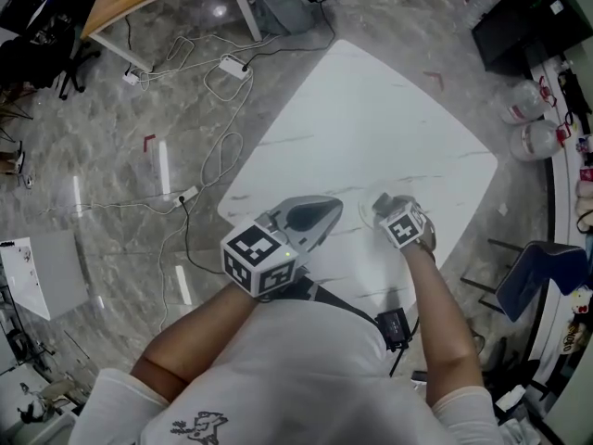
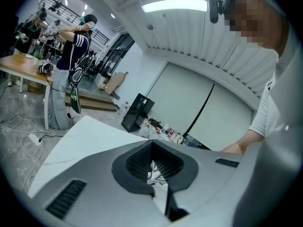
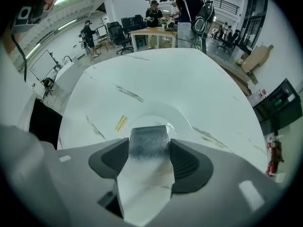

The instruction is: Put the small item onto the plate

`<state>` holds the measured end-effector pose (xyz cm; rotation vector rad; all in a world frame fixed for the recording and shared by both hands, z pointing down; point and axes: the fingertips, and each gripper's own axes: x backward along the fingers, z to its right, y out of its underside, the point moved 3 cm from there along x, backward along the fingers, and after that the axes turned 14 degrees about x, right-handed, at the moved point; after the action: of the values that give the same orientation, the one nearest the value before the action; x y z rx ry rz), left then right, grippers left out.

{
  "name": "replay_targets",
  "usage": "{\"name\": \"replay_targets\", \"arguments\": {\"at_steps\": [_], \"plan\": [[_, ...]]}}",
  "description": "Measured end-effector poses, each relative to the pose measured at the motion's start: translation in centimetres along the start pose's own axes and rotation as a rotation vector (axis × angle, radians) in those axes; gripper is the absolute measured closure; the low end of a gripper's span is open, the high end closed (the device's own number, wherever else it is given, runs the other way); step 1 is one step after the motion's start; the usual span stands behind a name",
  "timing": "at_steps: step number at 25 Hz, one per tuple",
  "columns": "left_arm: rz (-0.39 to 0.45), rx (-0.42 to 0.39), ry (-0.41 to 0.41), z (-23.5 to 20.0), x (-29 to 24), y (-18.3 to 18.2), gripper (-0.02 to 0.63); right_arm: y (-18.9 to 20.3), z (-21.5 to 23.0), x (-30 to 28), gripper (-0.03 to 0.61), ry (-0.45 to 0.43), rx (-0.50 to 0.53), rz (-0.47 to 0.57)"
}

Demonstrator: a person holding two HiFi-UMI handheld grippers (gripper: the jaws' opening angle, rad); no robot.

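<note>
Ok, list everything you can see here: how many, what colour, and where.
table: one, white marbled, centre.
plate: one, clear, on the table below the right jaws.
small item: one, frosted clear block, between the right jaws.
sticker: one, yellow, on the table beside the plate.
cables: several, white, floor left of the table.
water jugs: two, clear, floor at right.
left gripper: one, grey, jaws together, empty.
right gripper: one, grey, jaws on the small item.

clear glossy plate [image 3: 182,117], smooth marbled table [image 3: 165,72]
</note>
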<state>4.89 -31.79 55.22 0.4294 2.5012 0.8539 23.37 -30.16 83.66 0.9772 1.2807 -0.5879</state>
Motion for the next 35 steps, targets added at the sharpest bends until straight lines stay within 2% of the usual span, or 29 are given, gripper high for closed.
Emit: {"name": "replay_targets", "arguments": {"at_steps": [5,13,19,26,31,35], "plan": [[-0.003,-0.003,0.001,0.2,0.2,0.0,0.607,-0.2,0.1,0.4,0.313,0.01,0.008,0.028],[-0.008,-0.03,0.026,1.7,1.1,0.4,0.607,-1.8,0.6,4.7,0.313,0.12,-0.053,0.187],[-0.003,-0.074,0.072,4.9,1.5,0.2,0.607,-4.2,-0.5,14.1,0.337,0.266,-0.085,0.381],[0.0,-0.14,0.147,10.4,1.9,0.2,0.607,-6.7,-3.7,28.7,0.382,0.463,-0.127,0.684],[0.04,-0.202,0.181,15.3,2.2,-0.7,0.608,-6.7,-6.7,38.6,0.444,0.615,-0.142,0.866],[0.067,-0.25,0.225,19.3,2.3,-1.4,0.607,-5.9,-8.9,45.1,0.487,0.718,-0.176,0.969]]}}
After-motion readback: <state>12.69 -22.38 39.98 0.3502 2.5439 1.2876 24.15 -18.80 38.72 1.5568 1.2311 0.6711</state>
